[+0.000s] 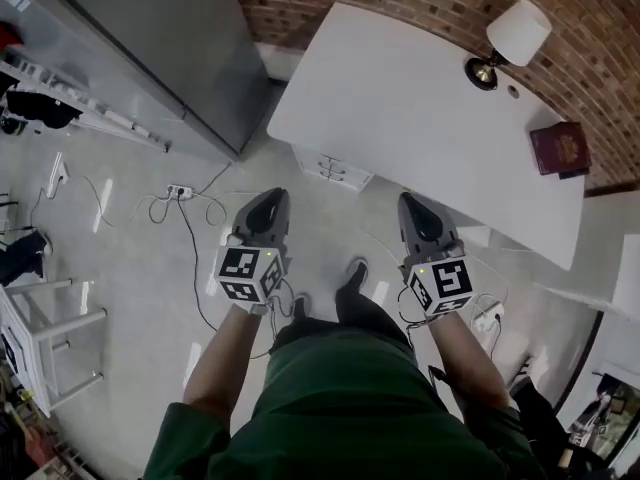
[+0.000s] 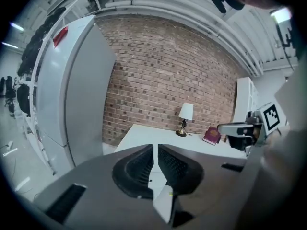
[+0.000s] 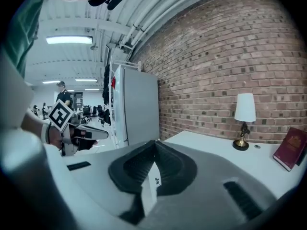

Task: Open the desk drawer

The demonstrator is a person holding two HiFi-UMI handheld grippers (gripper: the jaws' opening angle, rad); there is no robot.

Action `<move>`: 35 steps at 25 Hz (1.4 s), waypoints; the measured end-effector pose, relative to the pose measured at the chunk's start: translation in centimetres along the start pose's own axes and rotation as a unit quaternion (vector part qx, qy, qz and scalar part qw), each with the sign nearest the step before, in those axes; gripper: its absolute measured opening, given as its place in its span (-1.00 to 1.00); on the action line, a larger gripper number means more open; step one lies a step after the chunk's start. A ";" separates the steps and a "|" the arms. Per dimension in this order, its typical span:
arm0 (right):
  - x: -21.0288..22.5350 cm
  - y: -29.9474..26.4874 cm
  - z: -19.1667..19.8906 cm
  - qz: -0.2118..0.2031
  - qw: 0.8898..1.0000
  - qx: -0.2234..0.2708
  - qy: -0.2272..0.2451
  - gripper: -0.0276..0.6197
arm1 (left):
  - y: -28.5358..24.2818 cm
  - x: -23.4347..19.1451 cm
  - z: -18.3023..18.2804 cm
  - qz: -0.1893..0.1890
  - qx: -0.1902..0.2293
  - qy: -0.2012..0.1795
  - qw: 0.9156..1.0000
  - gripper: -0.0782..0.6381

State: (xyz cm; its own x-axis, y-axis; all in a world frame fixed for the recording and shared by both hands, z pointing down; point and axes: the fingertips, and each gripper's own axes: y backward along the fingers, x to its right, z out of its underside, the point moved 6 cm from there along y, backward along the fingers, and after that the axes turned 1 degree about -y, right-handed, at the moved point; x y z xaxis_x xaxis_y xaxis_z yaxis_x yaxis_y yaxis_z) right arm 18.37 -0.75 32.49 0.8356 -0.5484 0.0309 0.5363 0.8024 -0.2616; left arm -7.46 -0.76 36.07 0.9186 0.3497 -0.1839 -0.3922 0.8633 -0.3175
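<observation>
The left tool (image 1: 270, 198) and the right tool (image 1: 417, 200) are each pressed together with nothing between the jaws. They are held side by side in front of the person's body, well apart from the drawer (image 1: 330, 168), probably because the reach has not yet begun. The drawer sits shut under the near left corner of the white desk (image 1: 400, 98), its front and small handles facing the person, so a straight approach with either tool looks open. Only the head view shows it. Both gripper views look over the desk top to the lamp (image 3: 245, 110), the red book (image 3: 290, 148) and the brick wall (image 2: 158, 71), but they confirm the closed jaws. A grey cabinet (image 1: 180, 38) stands to the left.
</observation>
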 end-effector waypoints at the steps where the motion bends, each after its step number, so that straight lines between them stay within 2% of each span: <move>1: 0.4 -0.7 0.3 -0.013 1.000 -0.001 -0.002 -0.91 | -0.6 0.2 0.2 -0.003 -0.002 0.003 1.000 -0.71; 5: 1.0 -3.6 1.6 -0.056 0.998 -0.016 -0.001 -0.91 | -2.9 -0.7 1.8 -0.017 -0.010 0.038 0.999 -0.71; 9: 0.7 -6.1 3.1 -0.079 0.996 -0.031 0.008 -0.91 | -5.3 -2.4 3.8 -0.021 -0.027 0.046 0.998 -0.71; 14: 0.2 -8.5 5.8 -0.080 0.995 -0.058 0.000 -0.91 | -9.0 -4.8 8.9 0.001 -0.055 0.072 0.996 -0.71; 19: -0.7 -10.0 7.9 -0.066 0.995 -0.079 -0.008 -0.91 | -13.5 -7.3 14.2 0.036 -0.091 0.123 0.988 -0.71; 26: -1.5 -11.5 13.6 -0.055 0.991 -0.120 -0.027 -0.91 | -19.0 -9.9 21.4 0.047 -0.120 0.166 0.978 -0.71; 29: -1.7 -11.5 16.3 -0.050 0.989 -0.133 -0.046 -0.91 | -21.5 -10.6 24.6 0.048 -0.138 0.199 0.969 -0.66; 31: -1.9 -11.5 18.3 -0.051 0.987 -0.142 -0.056 -0.91 | -23.4 -11.2 26.8 0.045 -0.144 0.237 0.960 -0.47; 33: -1.8 -11.5 20.1 -0.055 0.985 -0.152 -0.063 -0.91 | -25.3 -11.3 29.1 0.049 -0.138 0.292 0.945 -0.47; 35: -1.9 -11.7 21.7 -0.058 0.982 -0.161 -0.076 -0.91 | -27.1 -11.4 31.0 0.060 -0.127 0.355 0.924 -0.47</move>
State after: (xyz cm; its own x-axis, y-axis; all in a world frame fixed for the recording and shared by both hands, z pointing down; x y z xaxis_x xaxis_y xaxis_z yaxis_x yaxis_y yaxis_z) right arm 13.12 -3.99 56.37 0.7928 -0.5698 0.2162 0.5837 0.6079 -0.5384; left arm -5.75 -16.88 75.65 0.6405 0.0337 -0.7673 -0.5712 0.6886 -0.4466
